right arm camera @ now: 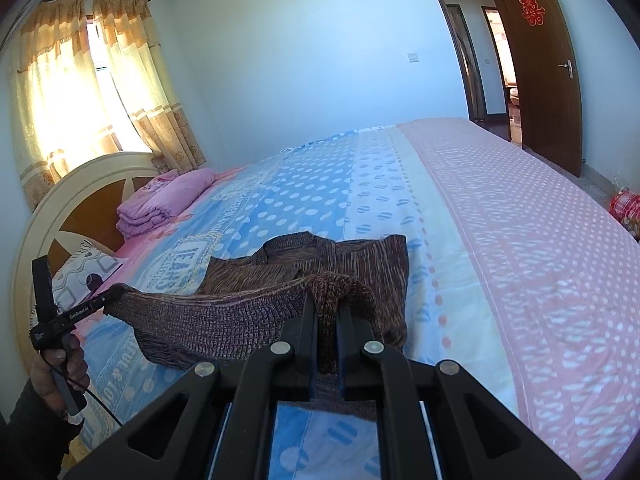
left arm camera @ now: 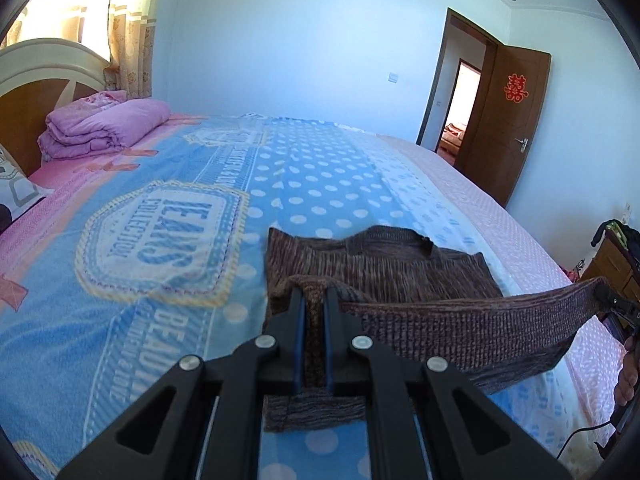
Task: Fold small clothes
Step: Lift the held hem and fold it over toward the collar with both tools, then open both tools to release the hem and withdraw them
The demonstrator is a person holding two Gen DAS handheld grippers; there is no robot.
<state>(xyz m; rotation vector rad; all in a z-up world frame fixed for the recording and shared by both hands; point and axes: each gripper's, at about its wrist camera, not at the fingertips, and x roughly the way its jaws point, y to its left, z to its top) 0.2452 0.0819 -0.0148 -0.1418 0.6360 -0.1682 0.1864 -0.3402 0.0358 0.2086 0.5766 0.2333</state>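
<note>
1. Bedroom walls are pale blue, with a brown door (left arm camera: 508, 124) standing open at the far right and curtains (right arm camera: 80, 92) lit by the window at the far left.
2. Most of both views is the bed (right arm camera: 520, 220), covered by a blue dotted blanket with a pink dotted strip along its right side.
3. Folded purple bedding (left arm camera: 100, 128) lies at the far left by the headboard (right arm camera: 52, 216).
4. My brown knit sweater (left arm camera: 380, 264) lies on the near part of the bed, its body flat on the blanket.
5. My left fingers (left arm camera: 316, 300) are clenched on the sweater's near edge, fabric bunched between them.
6. My right fingers (right arm camera: 328, 312) grip the same edge further right, cloth pinched tight there too.
7. Between the two grips the knit hem hangs lifted off the blanket as a stretched band, sagging slightly in the middle.
8. My left hand (right arm camera: 56, 376) shows at the near left, wrapped around its handle.
</note>
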